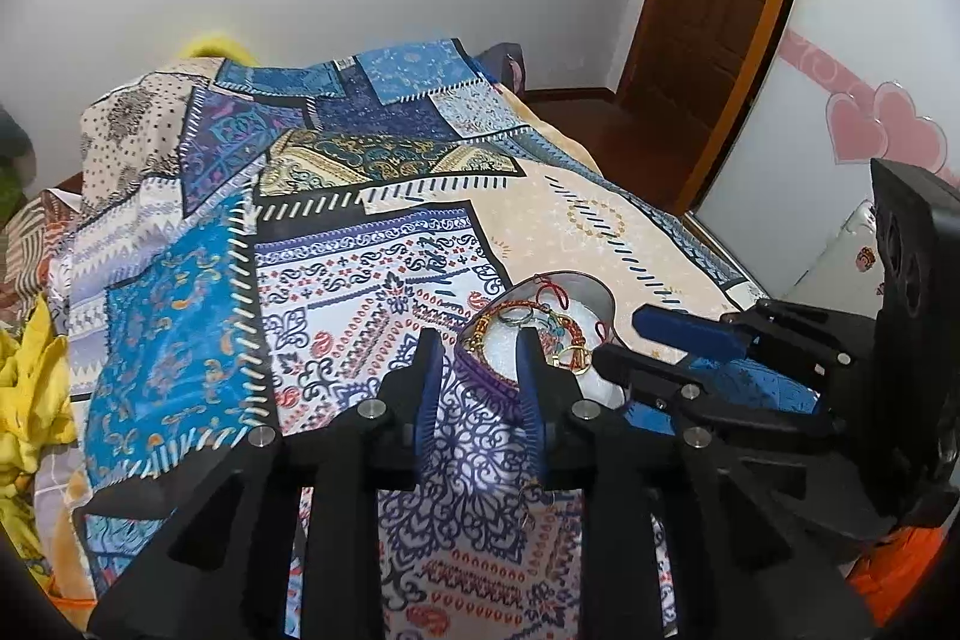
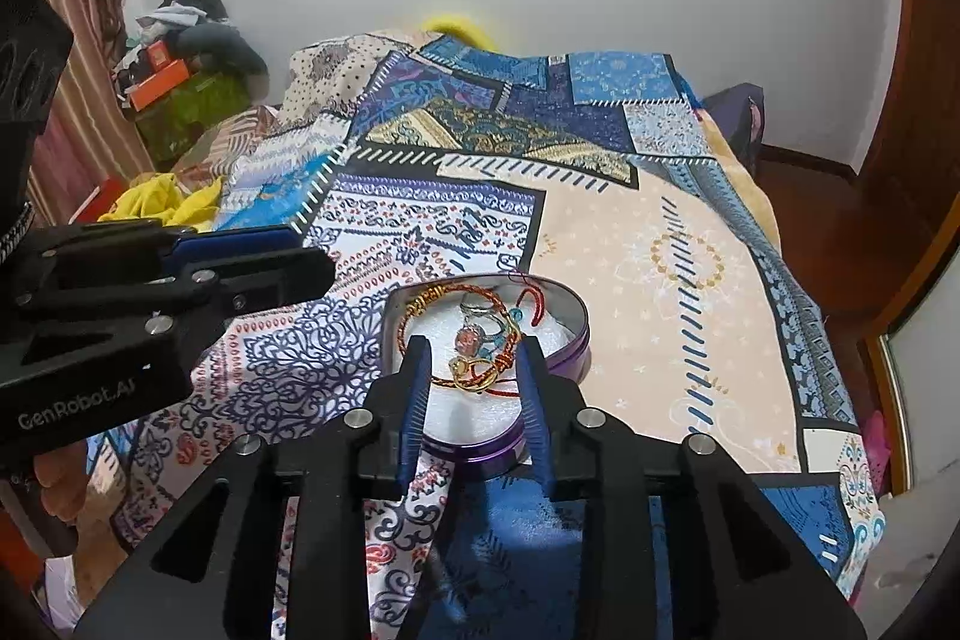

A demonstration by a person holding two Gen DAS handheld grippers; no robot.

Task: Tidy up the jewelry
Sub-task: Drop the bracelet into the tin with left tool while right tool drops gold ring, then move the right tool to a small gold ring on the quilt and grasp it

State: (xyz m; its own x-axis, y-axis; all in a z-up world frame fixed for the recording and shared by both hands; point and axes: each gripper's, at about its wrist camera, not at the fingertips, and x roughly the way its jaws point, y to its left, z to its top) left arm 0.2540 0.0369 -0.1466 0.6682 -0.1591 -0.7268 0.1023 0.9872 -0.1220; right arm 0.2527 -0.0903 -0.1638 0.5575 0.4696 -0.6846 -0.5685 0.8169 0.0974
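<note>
The purple tin (image 2: pixel 564 358) of jewelry (image 2: pixel 480 340) is sitting mid-frame on the patchwork bedspread (image 2: pixel 660 244). The right gripper (image 2: pixel 474 346) and the left gripper (image 1: pixel 477 340) are hovering slightly parted, gripping nothing.

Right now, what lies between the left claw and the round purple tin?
Only bare patterned bedspread. In the right wrist view, the left claw hangs left of the tin, nothing between them.
</note>
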